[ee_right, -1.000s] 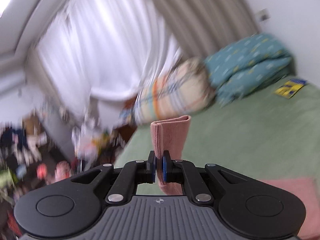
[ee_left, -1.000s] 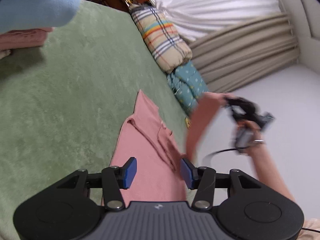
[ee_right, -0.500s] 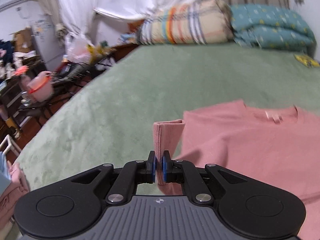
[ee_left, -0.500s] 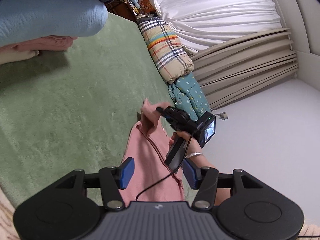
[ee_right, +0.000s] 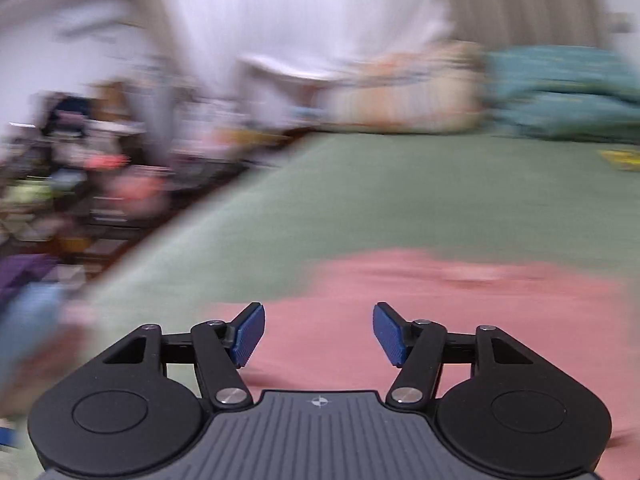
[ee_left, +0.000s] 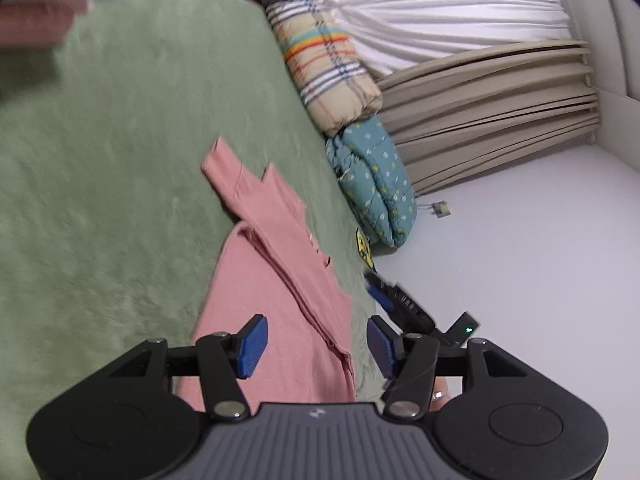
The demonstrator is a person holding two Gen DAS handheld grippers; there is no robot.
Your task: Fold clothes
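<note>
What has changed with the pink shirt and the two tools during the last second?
The right tool carried the sleeve across onto the shirt, then opened and let it go; the sleeve now lies on the shirt. The left tool stayed open, holding nothing, above the shirt's lower part.
</note>
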